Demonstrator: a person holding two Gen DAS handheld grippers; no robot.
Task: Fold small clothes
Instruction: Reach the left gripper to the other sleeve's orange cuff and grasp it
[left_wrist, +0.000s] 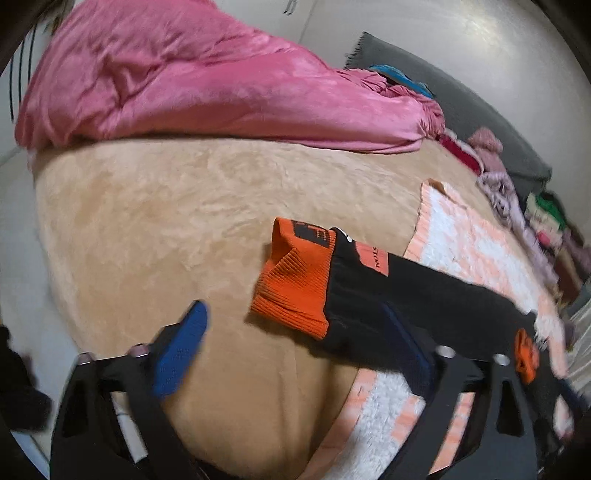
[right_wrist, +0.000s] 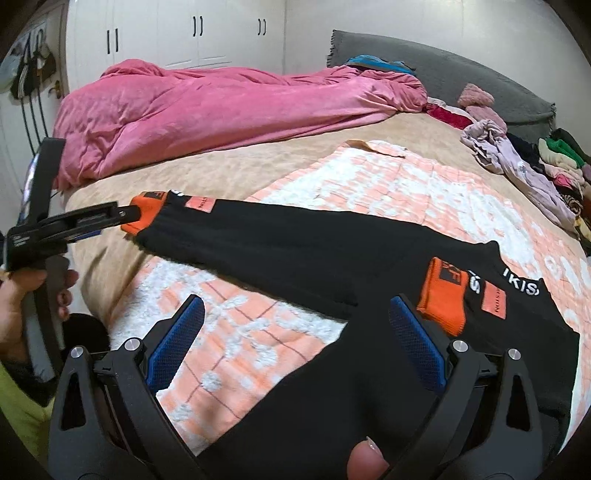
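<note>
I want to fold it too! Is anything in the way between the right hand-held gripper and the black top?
Nothing visible is. The right hand-held gripper hangs open right over the black top, which lies spread on the orange-and-white blanket.

Black garment (right_wrist: 295, 240) showing orange ribbed cuffs (left_wrist: 295, 284), a salmon label (right_wrist: 201, 203) and white lettering (right_wrist: 526, 286). Towel (right_wrist: 369, 184) under it showing a peach-and-white check. Bedspread (left_wrist: 147, 221) reading plain tan. Duvet (right_wrist: 221, 103) lying pink. Headboard cover (right_wrist: 461, 74) showing grey. Gripper fingers (right_wrist: 417, 343) wearing blue pads on black frames. Cupboard doors (right_wrist: 166, 33) showing white with black handles.
</note>
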